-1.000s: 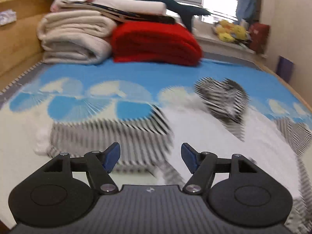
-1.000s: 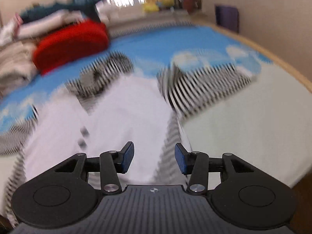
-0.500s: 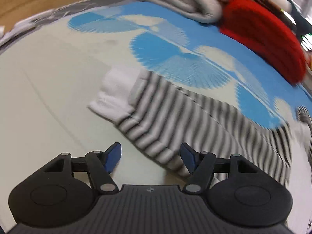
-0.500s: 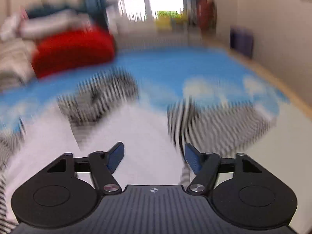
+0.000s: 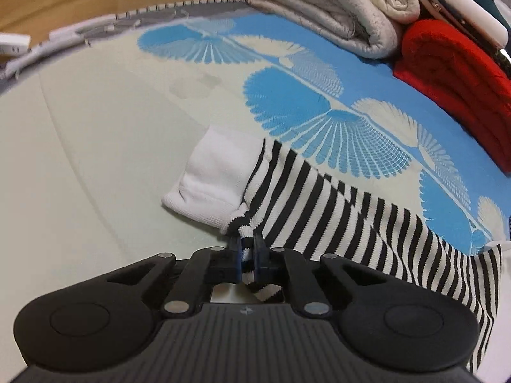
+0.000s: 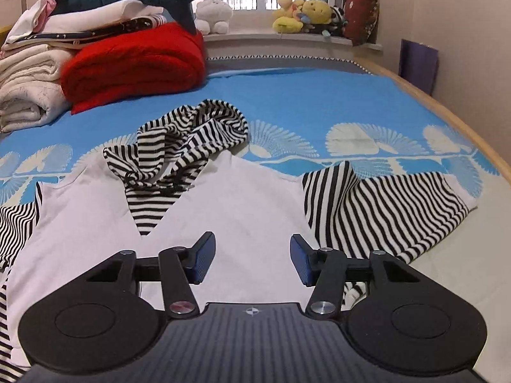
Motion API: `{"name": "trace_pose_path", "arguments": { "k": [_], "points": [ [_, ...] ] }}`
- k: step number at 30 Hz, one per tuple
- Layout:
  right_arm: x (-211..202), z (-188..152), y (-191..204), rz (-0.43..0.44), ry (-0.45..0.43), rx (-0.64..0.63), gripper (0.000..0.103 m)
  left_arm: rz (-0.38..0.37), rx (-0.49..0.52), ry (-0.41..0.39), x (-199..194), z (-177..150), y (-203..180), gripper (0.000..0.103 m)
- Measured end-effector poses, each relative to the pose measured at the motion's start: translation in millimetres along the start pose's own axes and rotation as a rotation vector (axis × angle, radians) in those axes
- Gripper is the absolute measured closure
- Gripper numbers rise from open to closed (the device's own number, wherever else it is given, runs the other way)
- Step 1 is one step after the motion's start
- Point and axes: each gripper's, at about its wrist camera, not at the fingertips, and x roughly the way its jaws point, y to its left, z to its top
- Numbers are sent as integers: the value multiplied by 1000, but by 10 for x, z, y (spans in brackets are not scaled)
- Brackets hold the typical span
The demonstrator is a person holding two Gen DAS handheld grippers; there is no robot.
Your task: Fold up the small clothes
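A small hooded top with a white body, black-and-white striped sleeves and a striped hood lies spread on the bed. My left gripper is shut on the lower edge of the left striped sleeve, just beside its white cuff. My right gripper is open and empty, hovering over the white body, with the right striped sleeve to its right.
A blue-and-cream patterned sheet covers the bed. Folded cream blankets and a red blanket are stacked at the far left. Plush toys sit on the windowsill. A wooden bed rail runs along the right.
My left gripper swung left to the sleeve end, lowered and shut on the striped fabric by the cuff. My right gripper stayed open and steadied over the white body.
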Motion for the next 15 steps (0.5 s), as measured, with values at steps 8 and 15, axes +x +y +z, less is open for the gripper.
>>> {"name": "trace_pose_path", "arguments": {
  "k": [8, 15],
  "points": [
    [36, -109, -49, -36, 81, -9, 71, 1, 95, -141, -492, -58, -458, 98],
    [-25, -133, -123, -33, 99, 36, 71, -314, 287, -261, -1321, -434, -1584, 99]
  ]
}}
